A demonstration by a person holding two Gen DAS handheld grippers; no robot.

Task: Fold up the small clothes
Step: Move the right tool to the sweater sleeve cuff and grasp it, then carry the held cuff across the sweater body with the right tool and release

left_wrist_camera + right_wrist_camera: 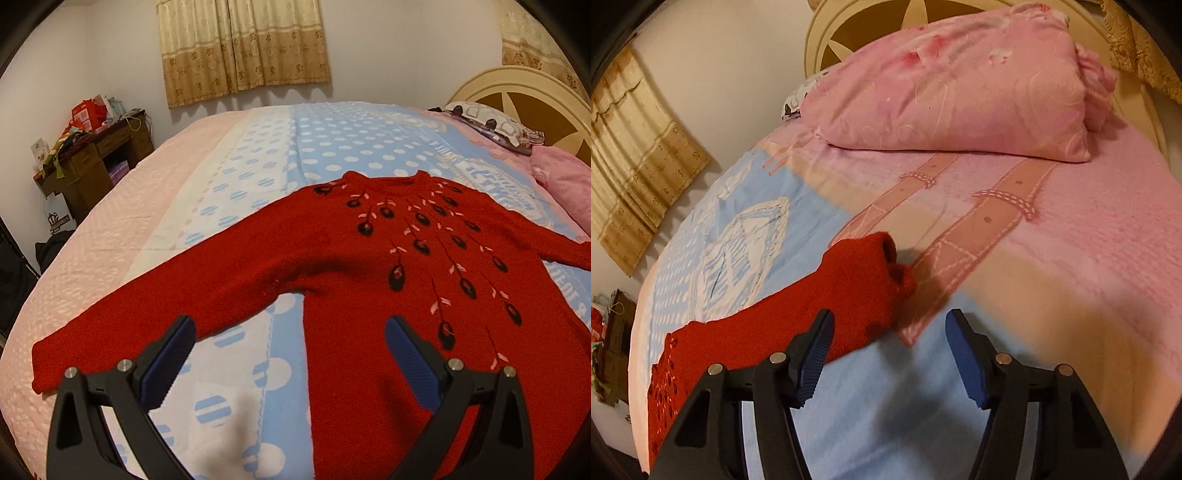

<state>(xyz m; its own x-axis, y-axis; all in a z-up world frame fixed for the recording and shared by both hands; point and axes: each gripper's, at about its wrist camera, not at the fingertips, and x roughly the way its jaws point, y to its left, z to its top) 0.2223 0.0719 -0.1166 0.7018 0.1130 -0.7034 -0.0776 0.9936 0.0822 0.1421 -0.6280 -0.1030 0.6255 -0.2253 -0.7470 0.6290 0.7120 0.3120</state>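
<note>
A red knit sweater [332,258] with dark embroidered buds lies flat and face up on the bed, collar away from me, both sleeves spread out. My left gripper [290,332] is open and empty, just above the armpit where the left sleeve [147,317] meets the body. In the right wrist view the right sleeve [849,295] ends in a rumpled cuff [890,258]. My right gripper [890,328] is open and empty, hovering close to that sleeve end, its left finger over the red cloth.
The bed [147,206] has a pink, white and blue dotted blanket. A pink pillow [960,92] lies by the cream headboard [524,96]. A cluttered wooden desk [99,155] stands at the far left wall. Curtains [243,48] hang behind.
</note>
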